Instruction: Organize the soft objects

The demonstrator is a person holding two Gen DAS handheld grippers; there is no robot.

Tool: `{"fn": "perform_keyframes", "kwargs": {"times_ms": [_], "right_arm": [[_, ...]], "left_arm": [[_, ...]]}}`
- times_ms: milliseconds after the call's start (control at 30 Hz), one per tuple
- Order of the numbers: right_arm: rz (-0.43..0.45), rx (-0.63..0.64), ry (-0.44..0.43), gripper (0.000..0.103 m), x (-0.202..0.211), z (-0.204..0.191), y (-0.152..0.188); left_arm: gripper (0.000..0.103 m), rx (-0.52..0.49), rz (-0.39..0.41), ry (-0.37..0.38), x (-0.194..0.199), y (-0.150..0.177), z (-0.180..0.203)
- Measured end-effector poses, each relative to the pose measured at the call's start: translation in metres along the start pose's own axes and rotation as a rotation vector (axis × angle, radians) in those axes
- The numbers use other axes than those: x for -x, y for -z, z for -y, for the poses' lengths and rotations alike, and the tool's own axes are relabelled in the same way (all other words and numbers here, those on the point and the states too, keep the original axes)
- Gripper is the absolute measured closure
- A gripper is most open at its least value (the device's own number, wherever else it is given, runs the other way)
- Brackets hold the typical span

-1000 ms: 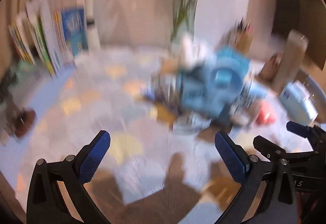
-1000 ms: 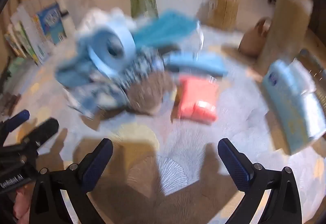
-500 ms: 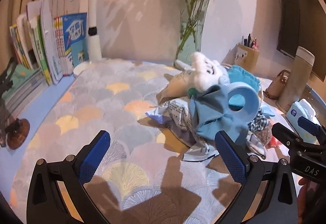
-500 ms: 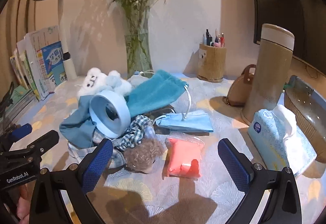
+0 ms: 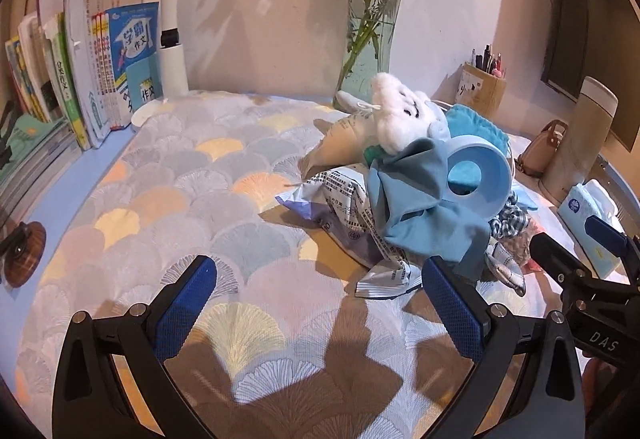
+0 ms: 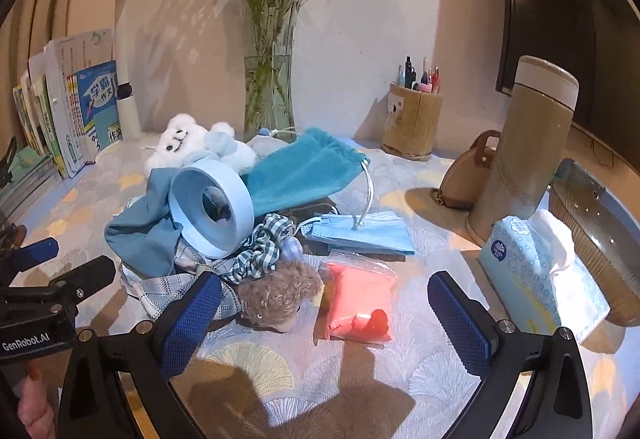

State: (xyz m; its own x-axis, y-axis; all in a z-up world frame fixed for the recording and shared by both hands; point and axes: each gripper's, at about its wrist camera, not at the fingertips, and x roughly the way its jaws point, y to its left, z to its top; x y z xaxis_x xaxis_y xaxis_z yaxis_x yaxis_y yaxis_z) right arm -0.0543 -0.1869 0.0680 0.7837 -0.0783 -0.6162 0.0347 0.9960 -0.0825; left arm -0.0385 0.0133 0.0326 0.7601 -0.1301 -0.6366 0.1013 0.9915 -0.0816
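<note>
A tablecloth with a fan-shell pattern (image 5: 224, 199) covers the desk, with books (image 5: 80, 79) at the left, and a glass vase (image 6: 268, 87) and a pen holder (image 6: 412, 127) by the wall. The pile of soft objects (image 6: 224, 207) lies in the middle. The left gripper (image 5: 320, 303) and the right gripper (image 6: 324, 315) are both spread wide and hold nothing, just before the pile.

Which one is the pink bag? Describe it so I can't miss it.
Start at the glass vase by the wall and come forward past the pile of soft things. The pink bag lies flat at its near edge, right of the brown fuzzy toy: the only pink, clear-plastic item.
</note>
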Motion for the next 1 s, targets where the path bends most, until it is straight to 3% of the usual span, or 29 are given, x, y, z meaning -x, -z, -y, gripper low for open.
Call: {"fn": "perform_keyframes", "kwargs": {"times_ms": [1000], "right_arm": [[-0.030, 0.002, -0.003, 0.000, -0.0036, -0.0021, 0.0020]], "left_arm": [[0.001, -0.018, -0.012, -0.019, -0.0018, -0.0006, 0.0102]]}}
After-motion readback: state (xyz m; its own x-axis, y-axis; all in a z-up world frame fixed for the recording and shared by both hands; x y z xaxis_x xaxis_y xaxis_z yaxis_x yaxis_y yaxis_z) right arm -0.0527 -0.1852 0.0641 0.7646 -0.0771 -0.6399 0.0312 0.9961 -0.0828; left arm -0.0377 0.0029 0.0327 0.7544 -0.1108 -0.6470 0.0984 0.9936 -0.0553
